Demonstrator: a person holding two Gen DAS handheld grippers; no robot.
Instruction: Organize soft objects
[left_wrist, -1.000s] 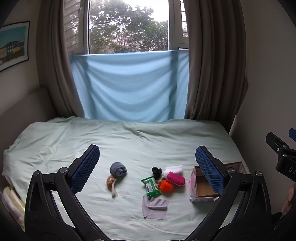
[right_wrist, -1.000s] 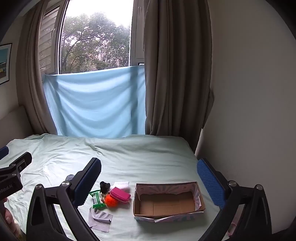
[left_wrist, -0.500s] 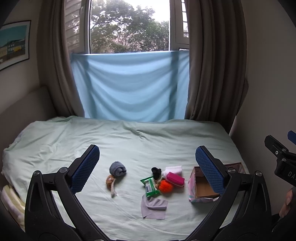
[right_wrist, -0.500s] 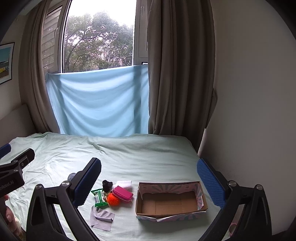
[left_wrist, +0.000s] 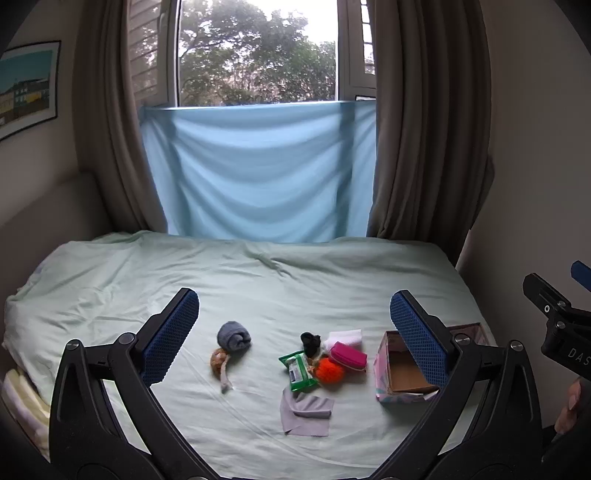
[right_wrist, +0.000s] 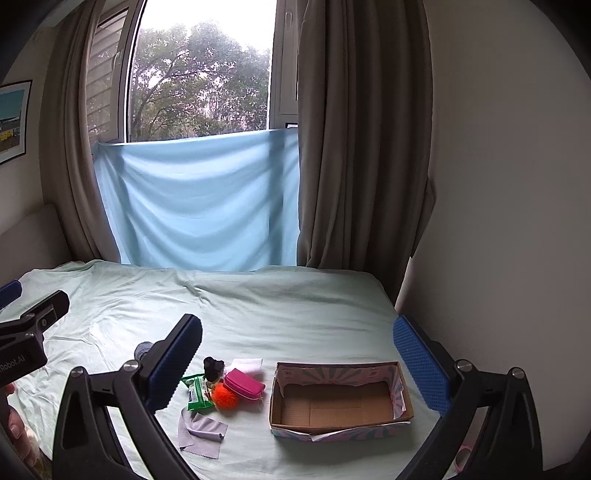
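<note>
On the pale green bed (left_wrist: 295, 280) lie a rolled grey sock (left_wrist: 233, 335), a small brown plush (left_wrist: 218, 361), a black soft item (left_wrist: 310, 341), a white cloth (left_wrist: 347, 336), a pink pouch (left_wrist: 348, 355), an orange pom-pom (left_wrist: 328, 370), a green wipes pack (left_wrist: 297, 371) and a grey cloth (left_wrist: 306, 410). An empty cardboard box (right_wrist: 338, 400) stands to their right. My left gripper (left_wrist: 295, 339) is open and empty above the pile. My right gripper (right_wrist: 297, 363) is open and empty over the box.
A wall (right_wrist: 509, 221) runs along the bed's right edge. Brown curtains (left_wrist: 417, 147) and a blue sheet (left_wrist: 258, 173) hang at the window behind the bed. A headboard (left_wrist: 44, 206) bounds the left side.
Both grippers have drifted slightly; the objects sit a touch further right and lower in the right wrist view. Nothing on the bed has moved.
</note>
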